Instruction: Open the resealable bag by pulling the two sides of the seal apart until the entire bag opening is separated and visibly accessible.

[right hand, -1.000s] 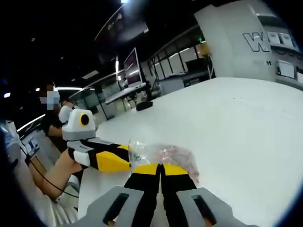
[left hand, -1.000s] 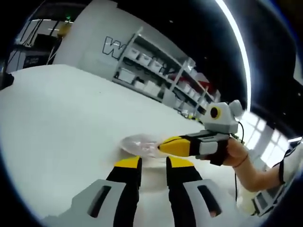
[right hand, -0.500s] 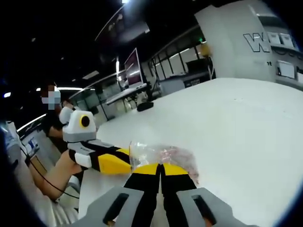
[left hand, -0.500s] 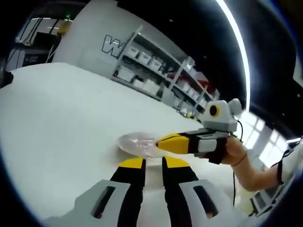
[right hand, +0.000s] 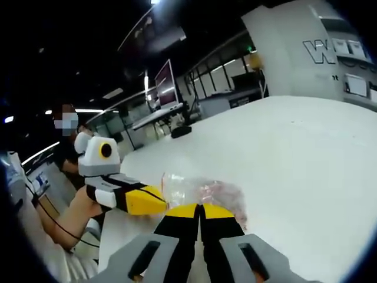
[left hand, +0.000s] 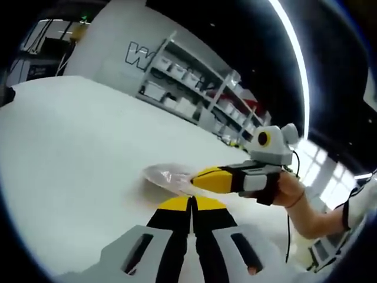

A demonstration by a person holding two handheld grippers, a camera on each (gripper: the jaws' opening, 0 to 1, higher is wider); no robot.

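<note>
A clear resealable bag (left hand: 162,175) with pinkish contents lies on the white table (left hand: 70,135). In the left gripper view my left gripper (left hand: 191,201) has its jaws together at the bag's near edge. My right gripper (left hand: 195,178) comes in from the right, its yellow tip on the bag's right end. In the right gripper view the bag (right hand: 203,191) sits just past my right gripper (right hand: 199,207), whose jaws are shut on its near edge. There my left gripper (right hand: 162,204) comes in from the left, and its tip meets the bag's left corner.
The white table (right hand: 306,153) stretches far beyond the bag. A small black object (right hand: 179,131) lies at its far side. Shelves with boxes (left hand: 188,94) stand behind it, and desks with a monitor (right hand: 165,79). A hand (left hand: 294,191) holds the right gripper.
My left gripper's jaws have gone from apart to together at the bag's edge. The right gripper stays shut, and the bag has hardly moved.
</note>
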